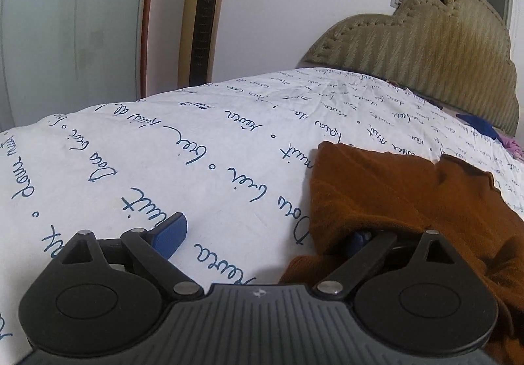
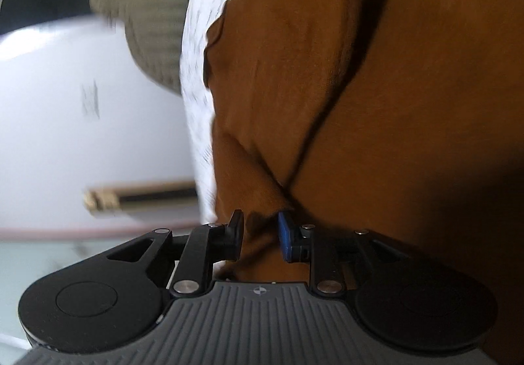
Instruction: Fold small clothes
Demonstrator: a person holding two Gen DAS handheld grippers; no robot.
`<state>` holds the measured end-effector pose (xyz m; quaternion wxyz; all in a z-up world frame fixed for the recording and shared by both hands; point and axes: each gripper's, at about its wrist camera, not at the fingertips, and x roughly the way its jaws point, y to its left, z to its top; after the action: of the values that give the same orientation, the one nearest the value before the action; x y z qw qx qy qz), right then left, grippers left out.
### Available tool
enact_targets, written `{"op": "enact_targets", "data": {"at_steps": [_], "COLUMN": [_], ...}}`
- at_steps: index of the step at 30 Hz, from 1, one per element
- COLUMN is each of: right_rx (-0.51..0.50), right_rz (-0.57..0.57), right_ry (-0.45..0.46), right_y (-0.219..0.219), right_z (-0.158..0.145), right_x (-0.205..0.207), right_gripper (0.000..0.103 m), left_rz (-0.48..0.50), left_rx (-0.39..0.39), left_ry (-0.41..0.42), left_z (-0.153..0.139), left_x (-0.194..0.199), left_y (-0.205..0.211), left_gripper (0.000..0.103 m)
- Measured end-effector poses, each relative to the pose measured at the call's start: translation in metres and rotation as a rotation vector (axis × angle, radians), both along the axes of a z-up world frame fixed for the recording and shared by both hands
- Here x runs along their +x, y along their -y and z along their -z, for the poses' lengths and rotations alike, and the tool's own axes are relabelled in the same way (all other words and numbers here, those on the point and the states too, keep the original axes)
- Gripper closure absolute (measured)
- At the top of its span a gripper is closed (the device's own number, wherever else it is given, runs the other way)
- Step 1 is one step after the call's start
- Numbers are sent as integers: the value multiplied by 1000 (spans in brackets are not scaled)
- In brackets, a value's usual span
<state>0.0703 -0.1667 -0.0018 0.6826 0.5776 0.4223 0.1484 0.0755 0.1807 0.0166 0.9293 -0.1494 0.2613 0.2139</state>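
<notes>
A small rust-brown garment (image 1: 409, 194) lies on the white bedsheet with blue script (image 1: 163, 168). My left gripper (image 1: 265, 234) is open wide and low over the sheet; its left blue pad (image 1: 170, 235) is bare, and its right finger is tucked under the garment's near edge. In the right wrist view the garment (image 2: 376, 86) fills the frame, with a dark seam running through it. My right gripper (image 2: 260, 240) has its fingers close together with a fold of the brown cloth pinched between them. That view is rolled sideways and blurred.
A beige upholstered headboard (image 1: 425, 53) stands at the far right of the bed. A gold tower fan (image 1: 206, 11) stands by the white wall, beside a glass door (image 1: 65, 21). Blue and purple cloth (image 1: 481, 127) lies near the headboard.
</notes>
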Motion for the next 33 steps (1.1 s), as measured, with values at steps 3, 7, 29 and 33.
{"op": "enact_targets", "data": {"at_steps": [3, 7, 29, 33], "right_rx": [-261, -534, -1289, -1199], "right_rz": [-112, -279, -684, -624], "right_ry": [114, 381, 643, 614], "right_y": [-11, -68, -232, -213], "right_z": [-44, -106, -51, -55], "right_x": [-10, 4, 58, 64], "right_gripper": [75, 73, 86, 95], "left_rz": [-2, -4, -2, -3], "left_rx": [-8, -7, -66, -68], "left_ry": [16, 17, 49, 49], "left_z": [2, 2, 6, 6], "left_x": [-4, -4, -7, -8], "left_y": [-1, 0, -6, -6], "left_gripper": [8, 7, 5, 5]}}
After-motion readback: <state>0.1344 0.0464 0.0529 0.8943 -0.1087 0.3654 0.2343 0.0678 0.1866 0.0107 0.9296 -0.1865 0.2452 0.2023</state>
